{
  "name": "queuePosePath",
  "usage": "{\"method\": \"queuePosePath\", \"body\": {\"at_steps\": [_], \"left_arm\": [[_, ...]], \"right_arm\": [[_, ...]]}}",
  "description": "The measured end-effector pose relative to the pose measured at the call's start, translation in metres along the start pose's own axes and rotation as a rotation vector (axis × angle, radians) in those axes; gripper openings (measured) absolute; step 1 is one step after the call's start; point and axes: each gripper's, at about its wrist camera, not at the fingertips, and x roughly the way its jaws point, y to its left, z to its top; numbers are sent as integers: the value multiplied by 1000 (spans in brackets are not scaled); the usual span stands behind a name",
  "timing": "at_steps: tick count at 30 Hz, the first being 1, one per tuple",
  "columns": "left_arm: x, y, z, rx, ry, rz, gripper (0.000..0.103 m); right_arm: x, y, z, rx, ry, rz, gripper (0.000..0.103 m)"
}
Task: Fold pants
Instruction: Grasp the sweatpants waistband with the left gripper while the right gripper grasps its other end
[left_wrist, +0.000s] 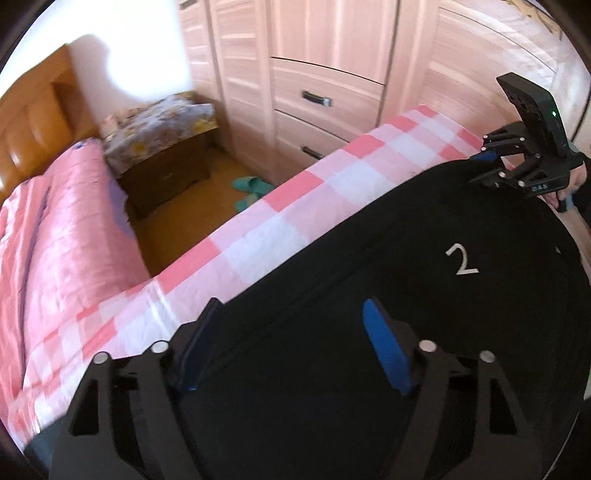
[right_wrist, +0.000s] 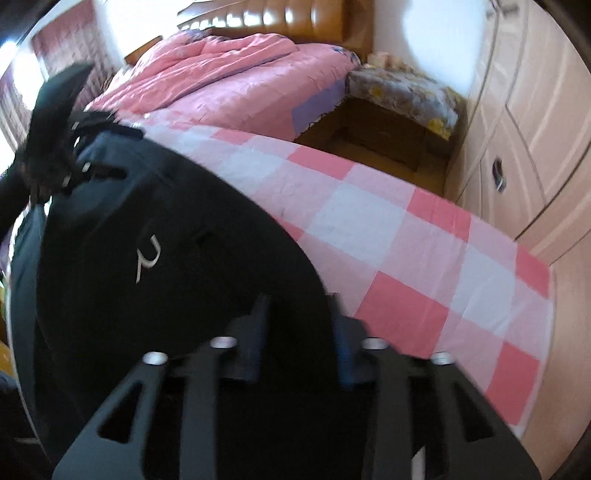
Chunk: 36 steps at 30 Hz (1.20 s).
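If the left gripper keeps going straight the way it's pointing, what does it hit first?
Most likely the black pants: the left gripper hangs over them with its jaws apart, fabric right ahead. Exact depth is unclear.

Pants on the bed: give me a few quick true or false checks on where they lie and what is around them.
1. The pants are black with a white 2. True.
2. They lie on a plain green sheet. False: the sheet is pink, red and white checked.
3. Green slippers sit on the floor beside the bed. True.
4. The left gripper is clamped shut. False: its fingers stand apart over the pants.
5. The nightstand is bare on top. False: a flowered cloth covers it.
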Motion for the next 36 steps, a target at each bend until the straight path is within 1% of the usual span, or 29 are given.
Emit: {"method": "queuePosePath", "body": {"at_steps": [1,3,4,7,8,9,10,13,14,15,17,18,19,20,22,25,26,27,28,30,32,33,35,36], "left_arm": [[1,-1,2,25,4,-16,76],[1,-4,5,64,8,-33,76],[0,-5,6,83,7,-36,76],[-3,-6,11,134,4,-73,77],[-4,-6,13,151,4,-79,79],[-5,-5,15,162,7,-82,83],[-6,-4,16,170,13,-97,83],[-6,5,20,192,50,-161,83],[-5,6,20,191,66,-196,83],[-2,6,19,193,97,-250,83],[1,0,14,228,150,-306,82],[1,-5,10,248,168,-307,71],[2,-9,5,268,181,-301,40],[0,-13,-1,278,182,-272,28],[-12,-17,-8,265,148,-228,17],[-54,-35,-20,292,48,-100,14],[-77,-46,-26,300,1,-34,13],[-94,-56,-31,311,-33,15,12],[-120,-75,-41,335,-81,81,12],[-154,-103,-57,363,-132,161,11],[-185,-142,-86,397,-174,227,11],[-195,-160,-100,414,-183,246,11],[-207,-197,-135,436,-190,293,11],[-208,-217,-153,446,-192,304,11]], "right_arm": [[-7,4,-2,-7,-9,-28,9],[-25,18,-5,-55,-53,-81,9],[-40,32,-9,-84,-85,-104,9],[-69,61,-22,-151,-144,-154,8],[-78,70,-27,-165,-160,-169,8],[-86,79,-30,-174,-175,-185,8],[-92,85,-31,-180,-187,-195,8],[-105,107,-37,-171,-239,-205,8],[-111,112,-41,-161,-255,-207,7],[-113,113,-43,-156,-261,-216,7],[-118,119,-48,-141,-276,-238,7],[-118,118,-49,-130,-281,-245,7],[-119,117,-50,-118,-282,-253,7],[-119,115,-50,-109,-281,-260,7],[-120,115,-50,-103,-282,-279,7],[-129,122,-53,-100,-297,-304,7],[-136,124,-54,-99,-316,-311,7],[-144,128,-58,-100,-332,-315,7],[-157,132,-62,-101,-356,-321,7],[-175,142,-74,-108,-389,-315,7],[-194,154,-98,-113,-425,-293,7],[-199,159,-111,-115,-433,-277,7],[-203,171,-143,-119,-432,-247,7],[-202,175,-155,-117,-422,-238,7]]}}
